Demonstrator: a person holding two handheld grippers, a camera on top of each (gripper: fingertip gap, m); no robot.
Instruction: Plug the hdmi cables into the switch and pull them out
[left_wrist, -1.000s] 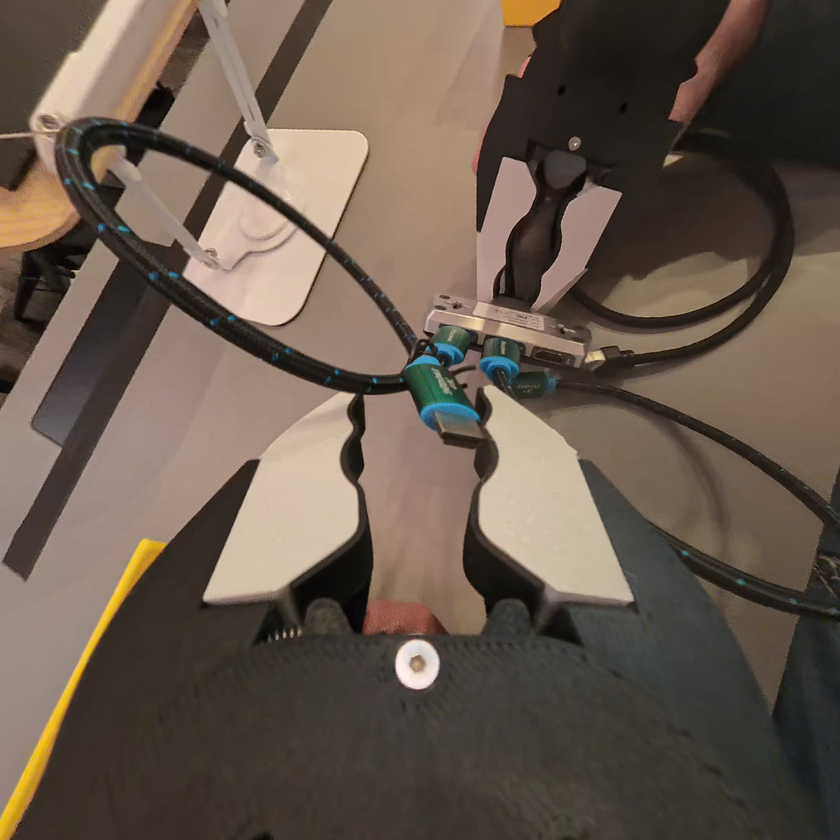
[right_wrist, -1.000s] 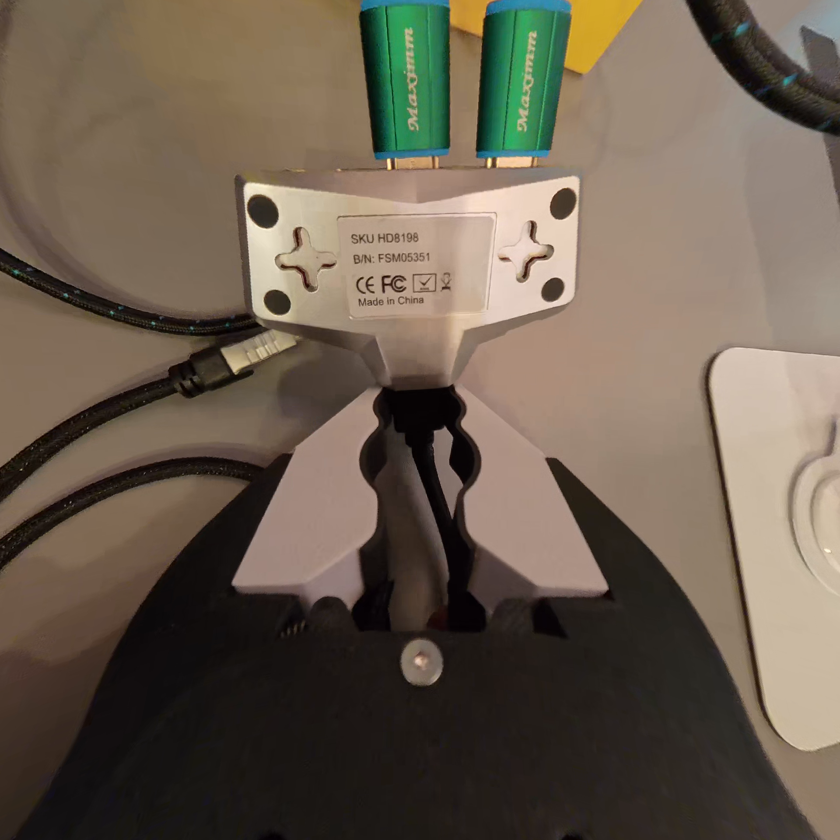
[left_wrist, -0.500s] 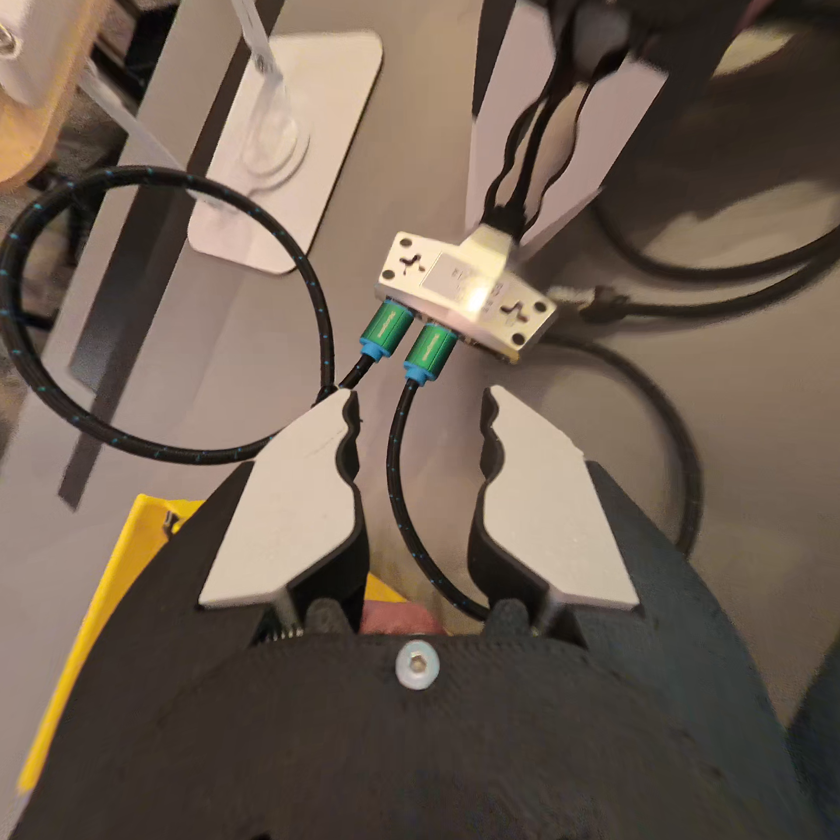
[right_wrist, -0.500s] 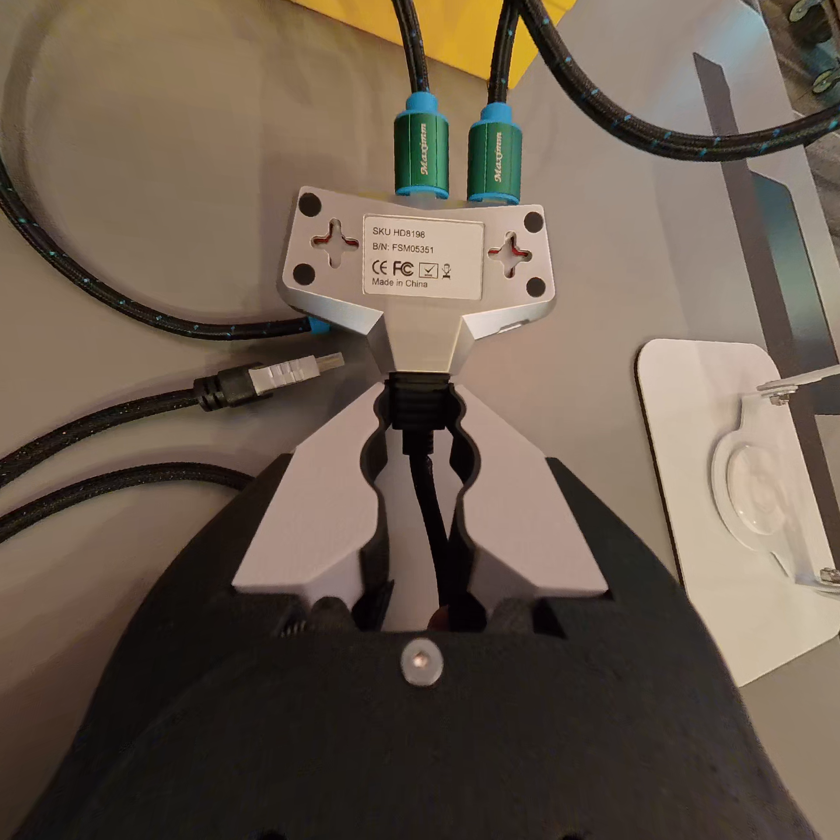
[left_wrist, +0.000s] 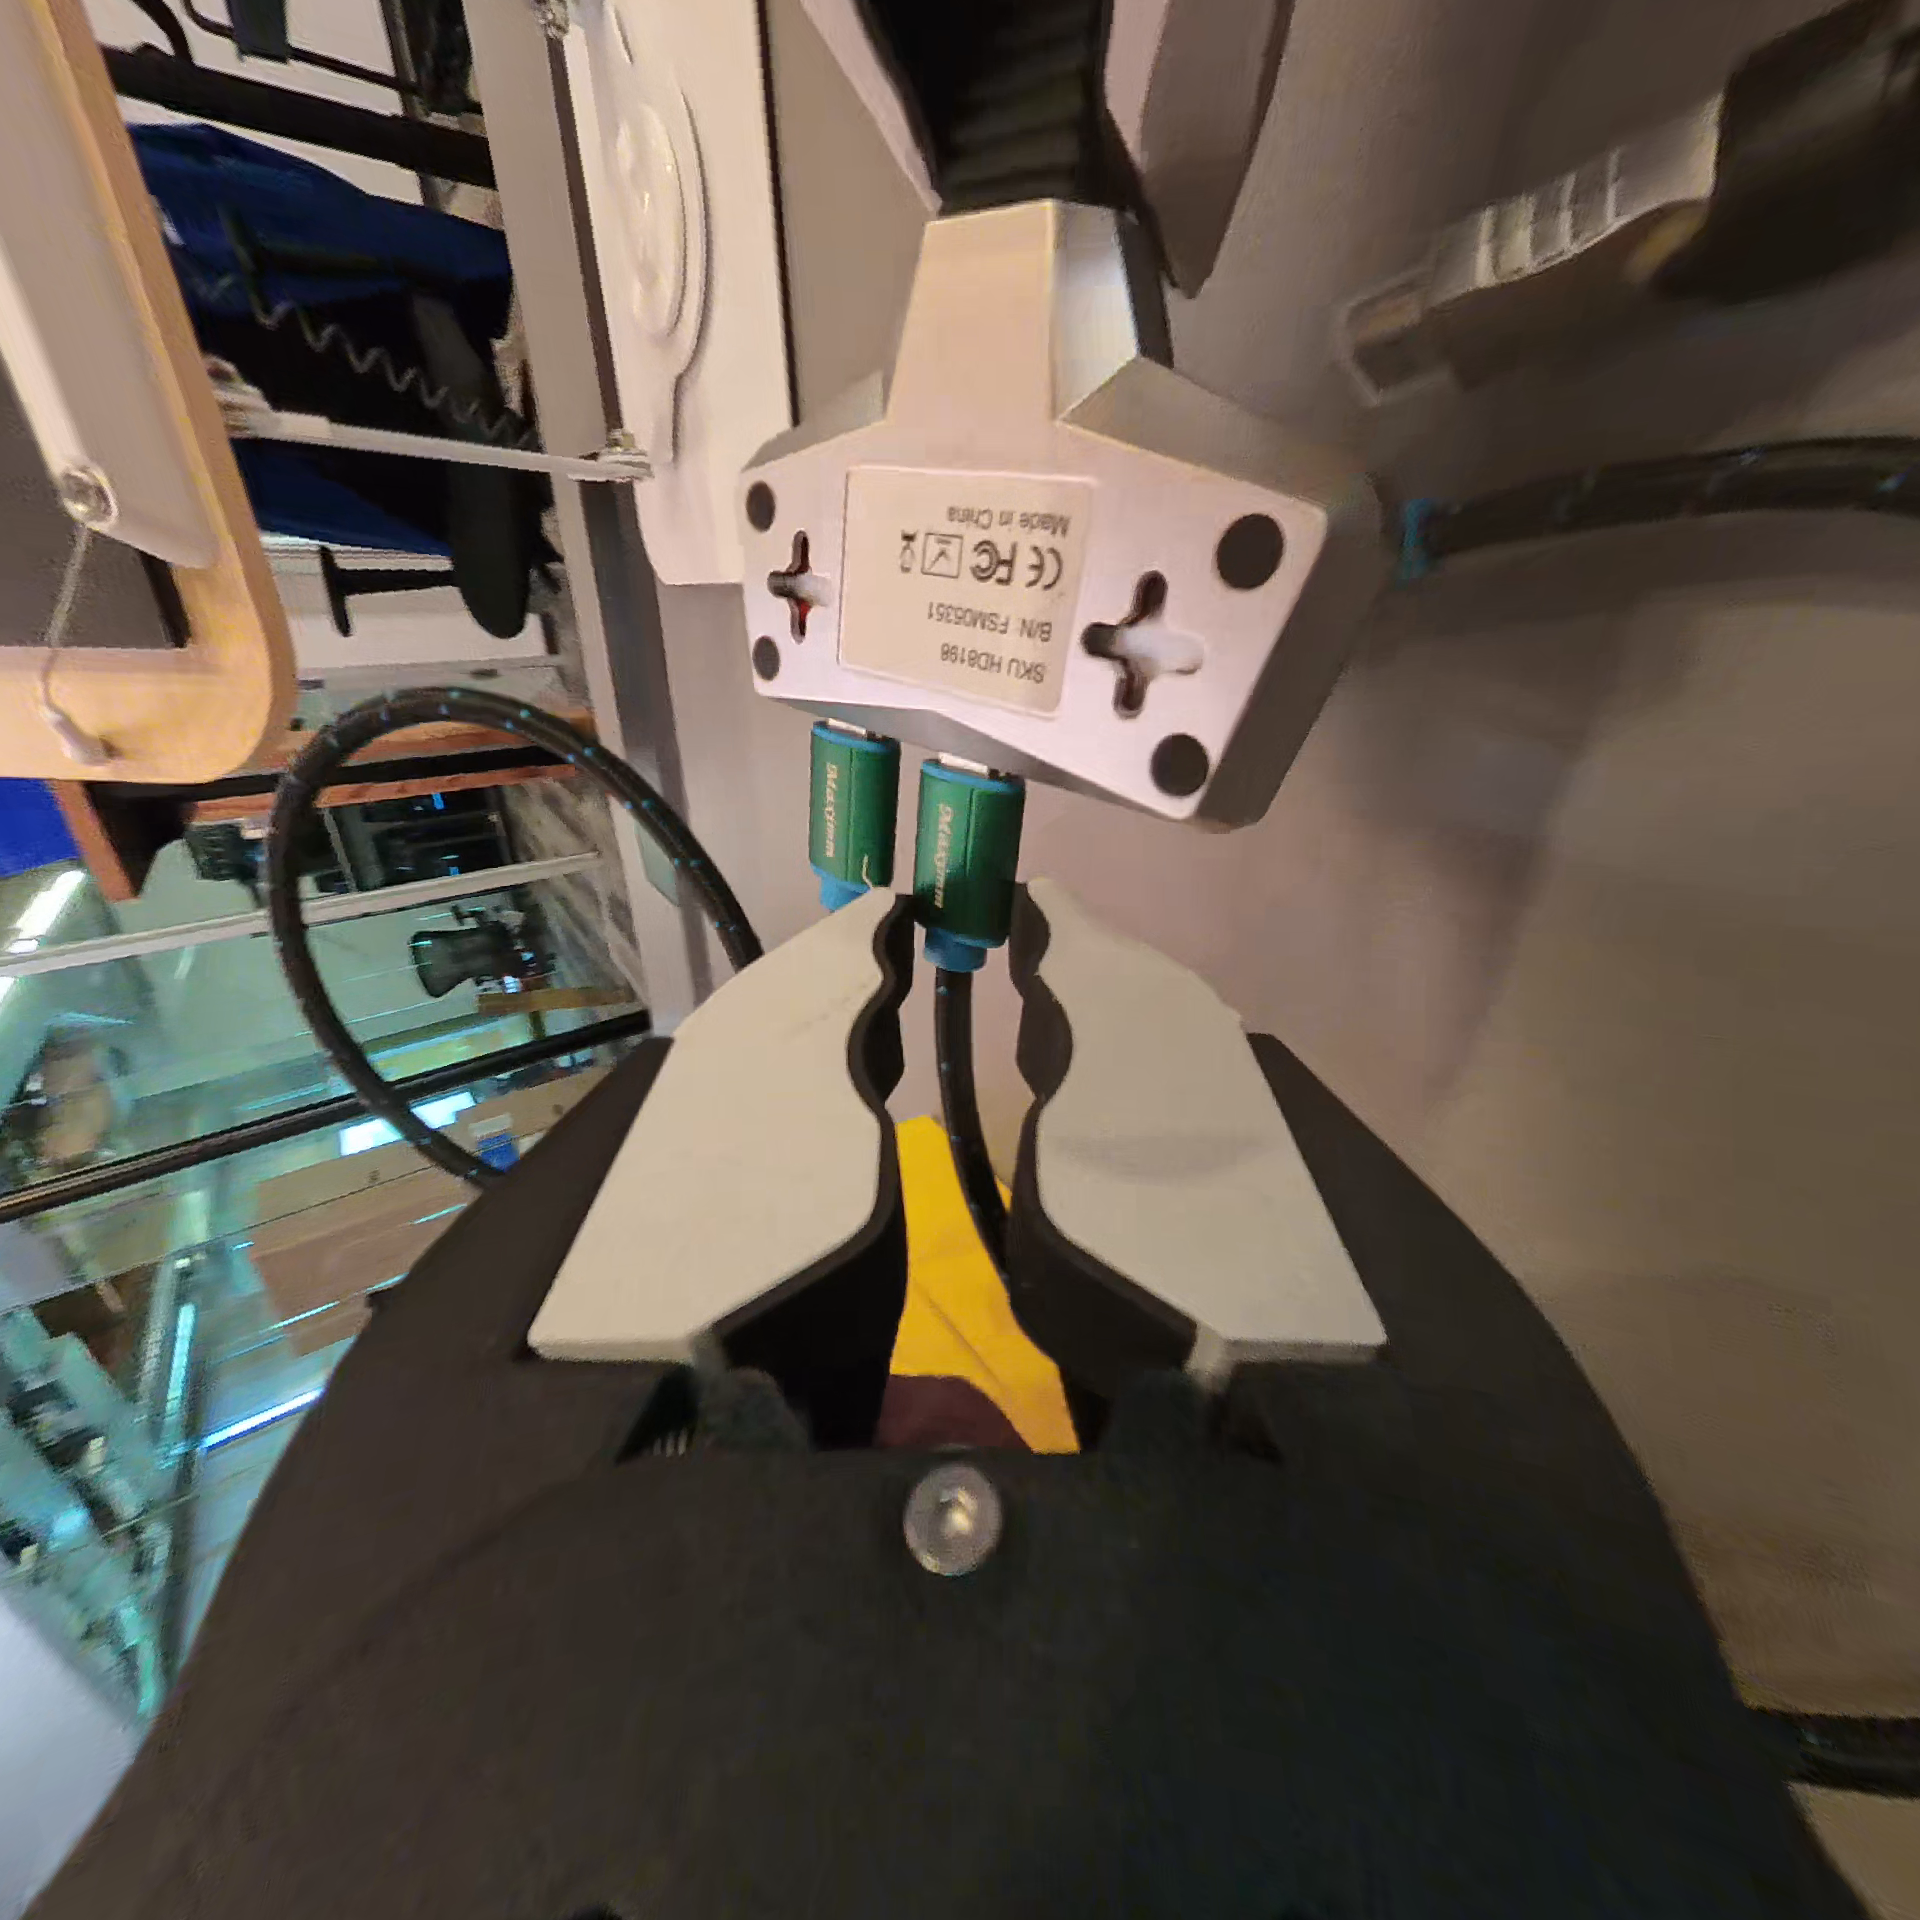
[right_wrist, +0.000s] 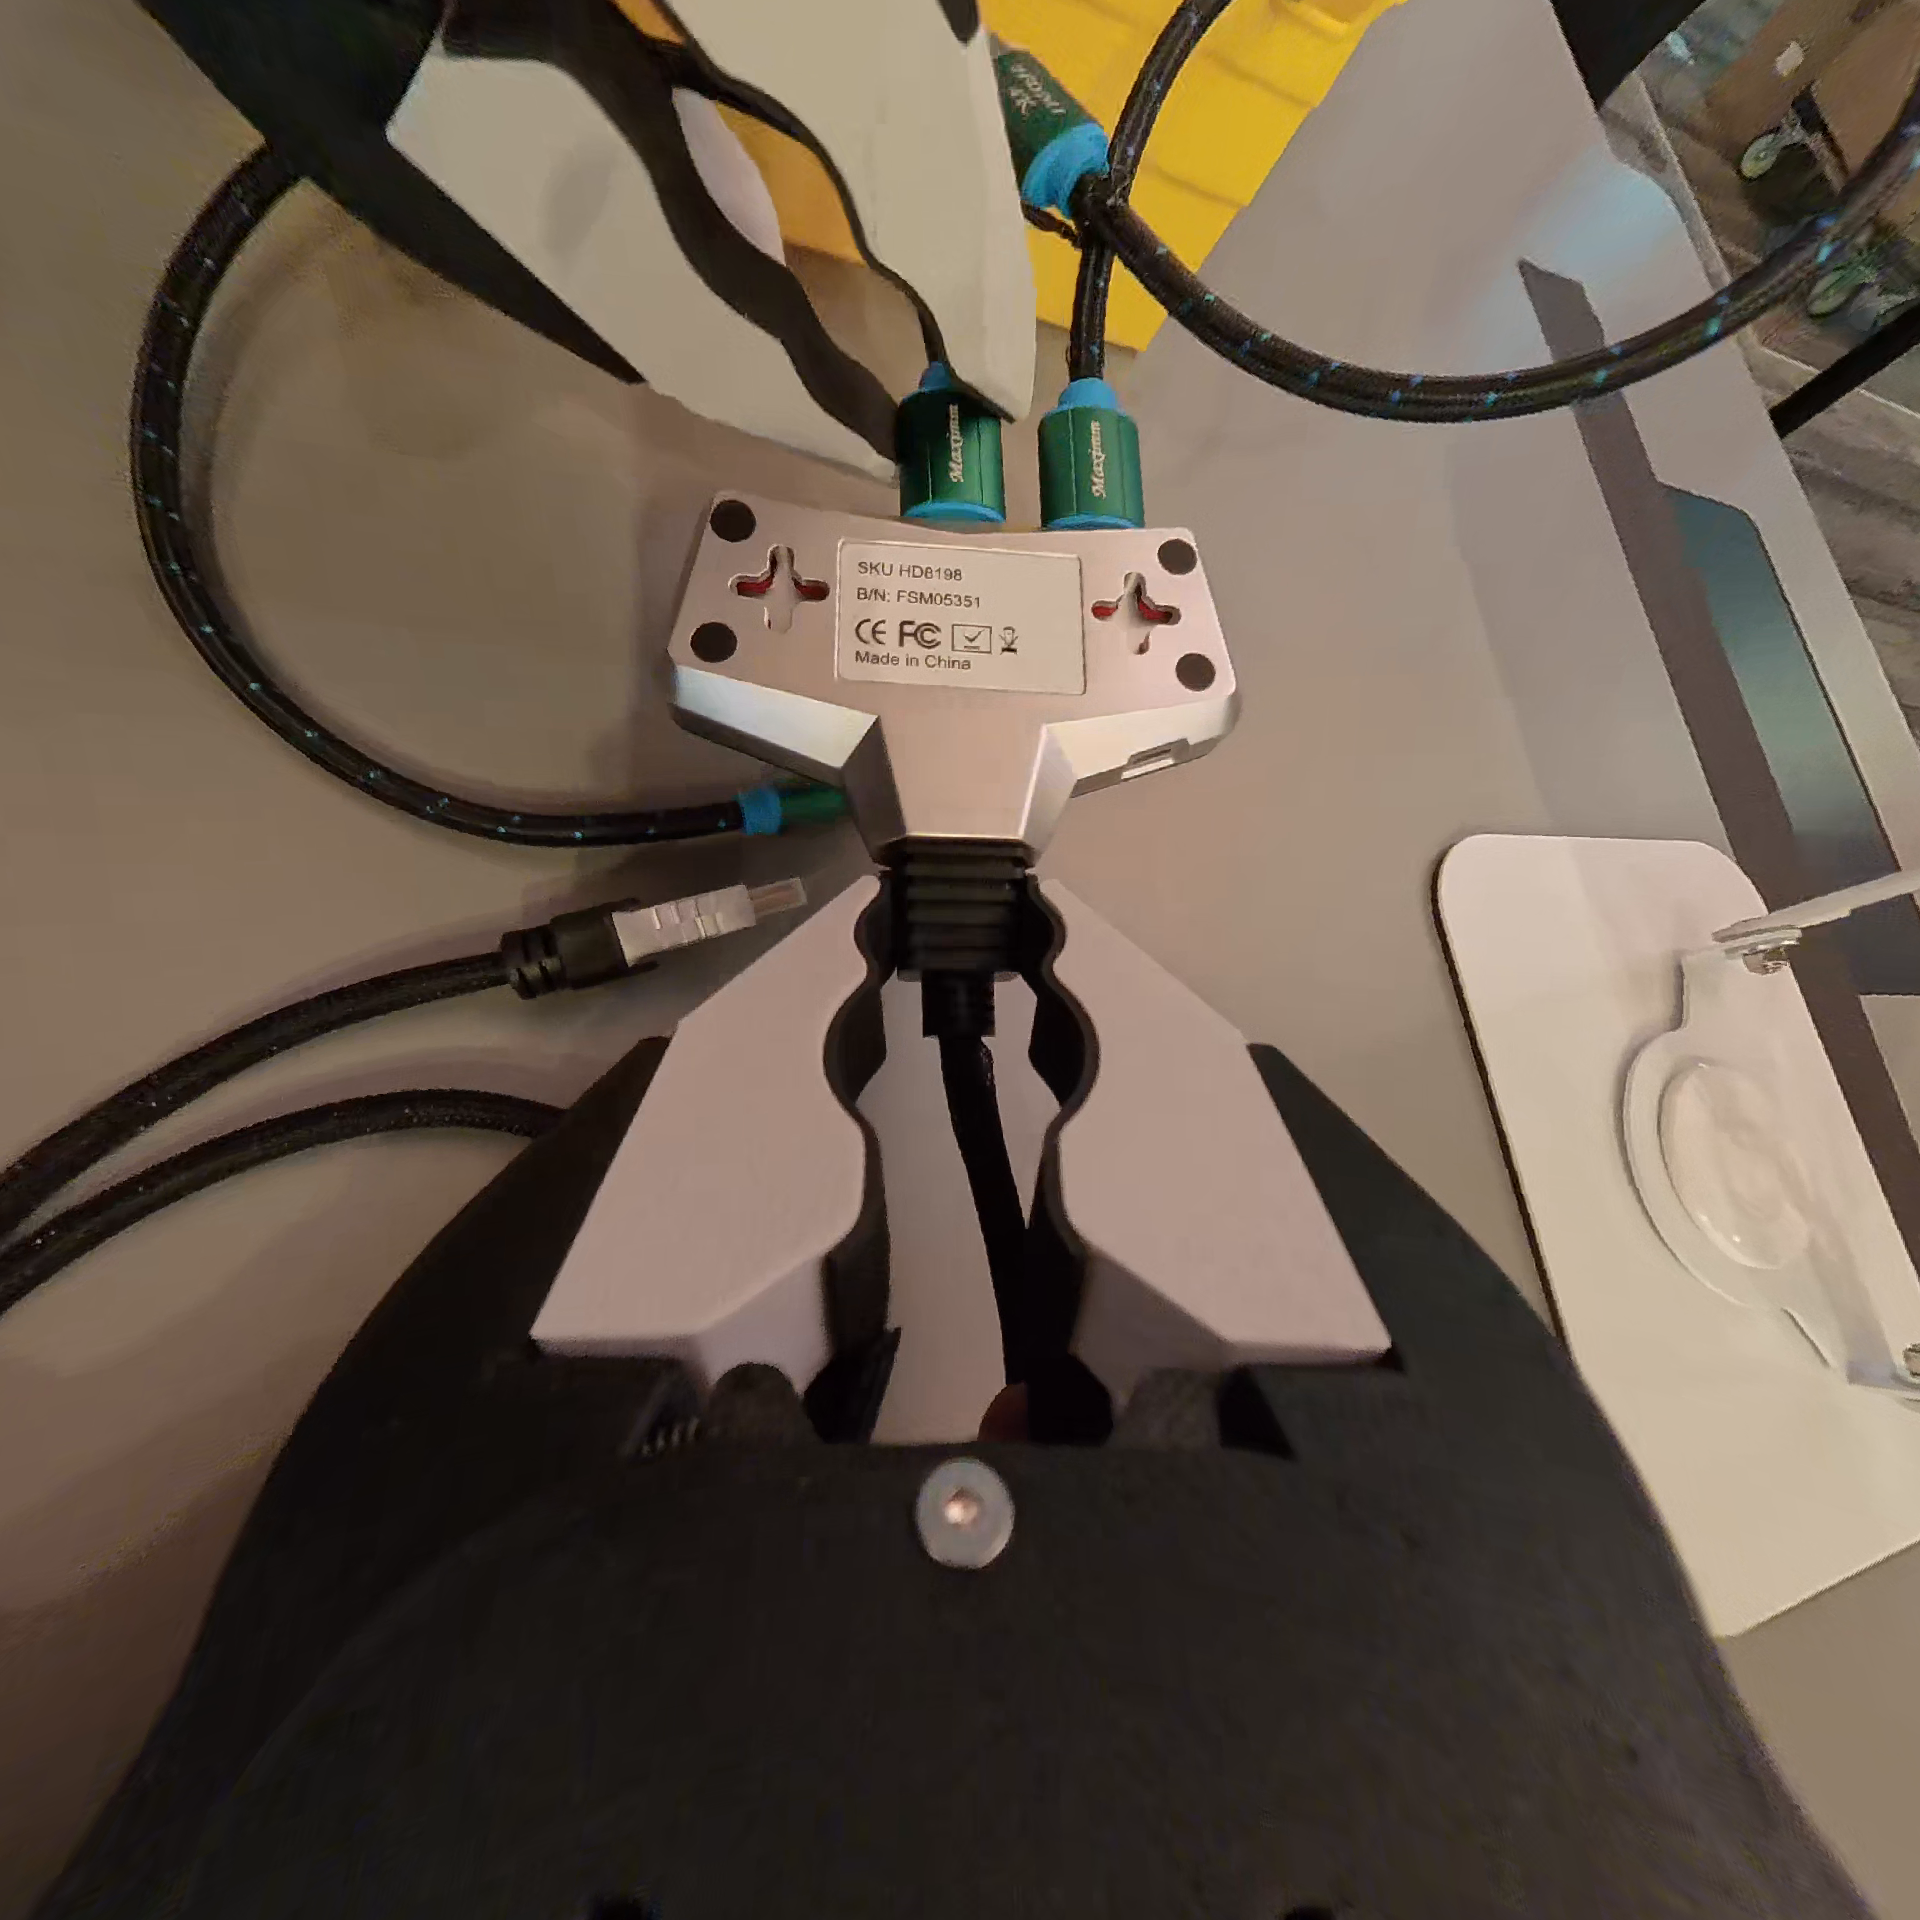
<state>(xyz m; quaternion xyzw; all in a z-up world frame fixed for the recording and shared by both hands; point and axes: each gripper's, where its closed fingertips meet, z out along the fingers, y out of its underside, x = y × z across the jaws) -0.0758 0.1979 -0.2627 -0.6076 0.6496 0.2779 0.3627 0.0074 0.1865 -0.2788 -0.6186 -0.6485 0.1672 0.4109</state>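
The silver HDMI switch (right_wrist: 956, 769) is held off the grey table, label side towards both cameras. My right gripper (right_wrist: 961, 904) is shut on the black ribbed cable neck at its narrow end. Two green HDMI plugs sit in its wide end. My left gripper (left_wrist: 956, 914) is shut on the green plug (left_wrist: 966, 852) nearer the switch's middle; the second plug (left_wrist: 852, 810) is just left of my fingers. In the right wrist view the gripped plug (right_wrist: 951, 457) sits under the left gripper's fingers (right_wrist: 935, 260), beside the other plug (right_wrist: 1091, 457).
A loose green plug (right_wrist: 790, 805) lies under the switch. A silver USB plug (right_wrist: 707, 914) on a black cable lies to its left. Braided cables loop around. A white stand base (right_wrist: 1662, 1143) is on the right, and a yellow object (right_wrist: 1195, 156) lies beyond the switch. Spacing between my two grippers at the tips: around 9 cm.
My left gripper has moved forward to the switch, and its jaws have narrowed from wide open onto one plugged-in green plug. My right gripper keeps its hold on the switch.
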